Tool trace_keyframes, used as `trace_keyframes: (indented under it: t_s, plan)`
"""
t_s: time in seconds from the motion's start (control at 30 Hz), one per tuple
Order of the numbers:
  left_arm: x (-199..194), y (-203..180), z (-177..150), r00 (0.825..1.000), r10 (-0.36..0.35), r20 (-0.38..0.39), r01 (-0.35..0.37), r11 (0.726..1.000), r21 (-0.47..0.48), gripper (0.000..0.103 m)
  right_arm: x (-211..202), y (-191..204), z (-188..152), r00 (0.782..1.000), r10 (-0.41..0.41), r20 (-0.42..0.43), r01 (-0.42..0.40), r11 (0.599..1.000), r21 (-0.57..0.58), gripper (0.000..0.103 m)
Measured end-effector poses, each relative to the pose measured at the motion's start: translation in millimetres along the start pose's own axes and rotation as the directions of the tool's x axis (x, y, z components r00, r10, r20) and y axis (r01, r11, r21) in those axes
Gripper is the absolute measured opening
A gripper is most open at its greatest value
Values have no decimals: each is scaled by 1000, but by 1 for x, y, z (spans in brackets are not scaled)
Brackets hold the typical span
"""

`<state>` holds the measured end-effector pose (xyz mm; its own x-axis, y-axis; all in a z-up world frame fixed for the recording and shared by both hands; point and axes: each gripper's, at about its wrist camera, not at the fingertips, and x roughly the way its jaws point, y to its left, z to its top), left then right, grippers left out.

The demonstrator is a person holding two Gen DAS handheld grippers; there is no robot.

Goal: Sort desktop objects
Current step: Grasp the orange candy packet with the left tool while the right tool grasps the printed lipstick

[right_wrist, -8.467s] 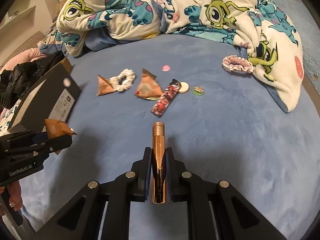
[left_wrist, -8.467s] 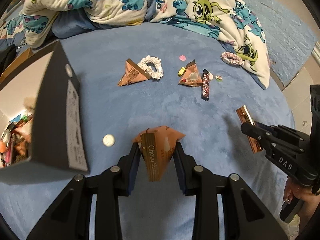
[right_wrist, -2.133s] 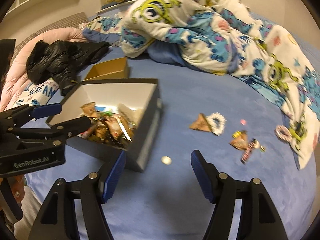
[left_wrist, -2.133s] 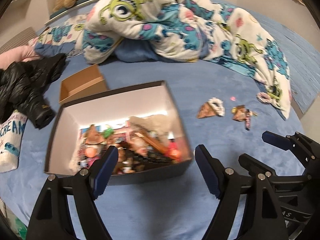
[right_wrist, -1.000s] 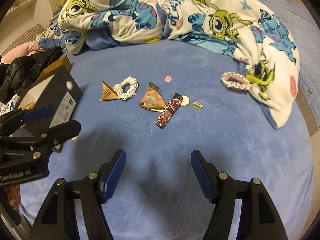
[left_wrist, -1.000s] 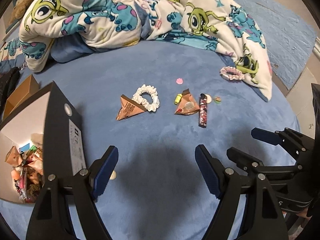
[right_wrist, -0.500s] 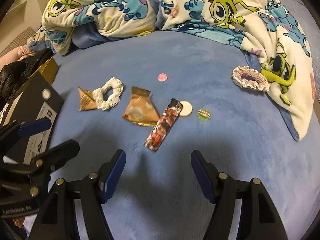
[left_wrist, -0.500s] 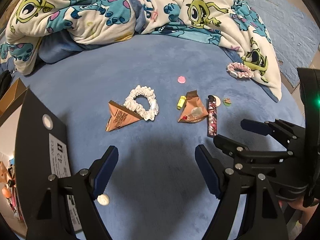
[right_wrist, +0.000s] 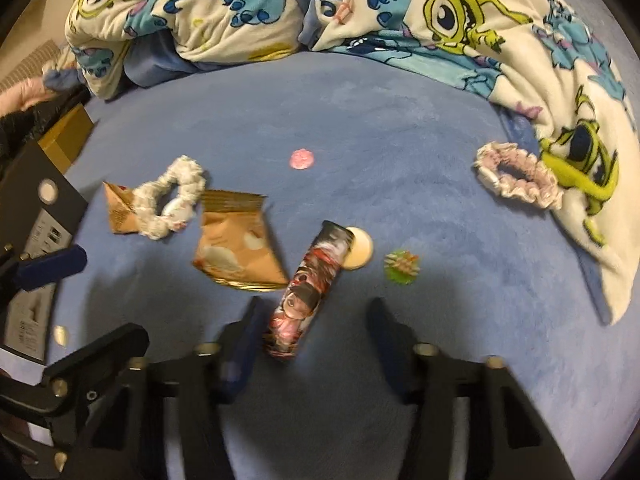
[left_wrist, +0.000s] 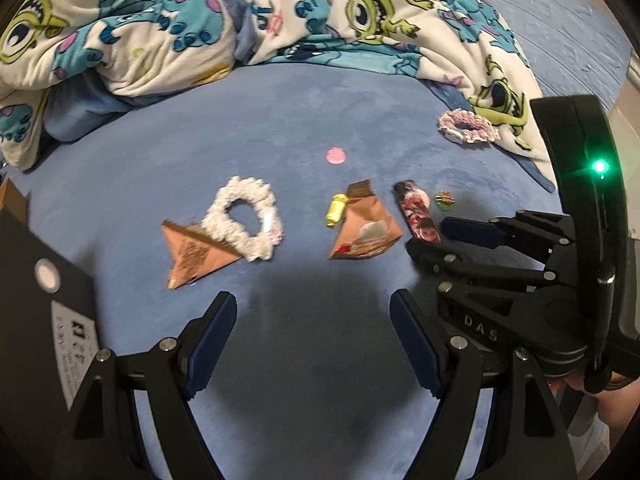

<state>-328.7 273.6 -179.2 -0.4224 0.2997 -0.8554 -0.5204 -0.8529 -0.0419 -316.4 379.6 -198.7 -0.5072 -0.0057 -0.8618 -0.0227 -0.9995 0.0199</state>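
Right gripper [right_wrist: 312, 336] over the blue bed [right_wrist: 360, 120], jaws closing; near end of the printed snack stick [right_wrist: 308, 288] lies between them, pads not yet pressing on it. Stick touches a cream disc [right_wrist: 360, 254], gold triangular packet [right_wrist: 236, 248] just beside. Left gripper [left_wrist: 312, 336] jaws wide apart, nothing between them, short of a second brown packet [left_wrist: 196, 254] under a white scrunchie [left_wrist: 244, 218]. Black box [left_wrist: 40, 292] at left edge.
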Motion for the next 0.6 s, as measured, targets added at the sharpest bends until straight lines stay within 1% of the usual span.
trace_keyframes:
  t_s: [0.07,0.13,0.3,0.37,0.53,0.57,0.6]
  plan:
    - [5,-6,2,1000,-9,0,9,1000,16,80,-1,-5,0,1000,0,6,0,1000,-7,24]
    - [9,-11,5,1000,-18,0,18,999,28,80,-1,-10,0,1000,5,8,-5,1000,-5,18]
    - [22,-19,13,1000,-17,2,17,999,28,80,-4,-20,-1,1000,17,21,-16,999,-29,18]
    - [26,-20,17,1000,-27,-1,27,999,20,80,-5,-24,-2,999,26,25,-25,999,-26,18]
    - [38,-23,28,1000,-28,4,28,1000,6,79,-12,-33,-10,999,10,32,-8,998,-63,18]
    - [40,-22,29,1000,-28,3,28,1000,-1,78,-14,-34,-12,999,6,35,-4,998,-69,18]
    - [43,-21,31,999,-33,-1,33,999,-11,73,-16,-36,-14,999,5,37,-2,998,-70,18]
